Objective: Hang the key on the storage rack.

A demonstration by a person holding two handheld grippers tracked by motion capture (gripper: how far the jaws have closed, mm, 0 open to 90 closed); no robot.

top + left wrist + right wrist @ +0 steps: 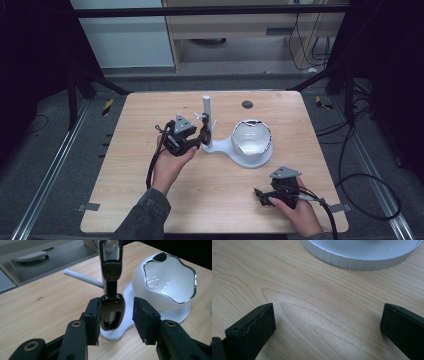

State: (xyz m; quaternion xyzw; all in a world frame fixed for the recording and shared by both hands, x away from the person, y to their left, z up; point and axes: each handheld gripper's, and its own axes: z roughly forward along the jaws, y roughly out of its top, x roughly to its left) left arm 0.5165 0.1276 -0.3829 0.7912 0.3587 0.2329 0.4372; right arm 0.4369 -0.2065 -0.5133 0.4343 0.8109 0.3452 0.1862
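Left claw [116, 322] stands part open; I see the key fob [112, 315] hanging upright between its pads, touching the left one at most, long axis vertical, on the stand [206, 116] beside the bowl [166, 280]; right claw [327, 330] sits wide open, farther off

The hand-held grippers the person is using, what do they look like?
Each hand-held gripper, left and right, is black with a grey three-cornered plate on top and a black cable trailing from it. The jaws end in blocky black pads, with round brass-coloured rings on the arms behind them. The person's left arm wears a dark denim-like sleeve.
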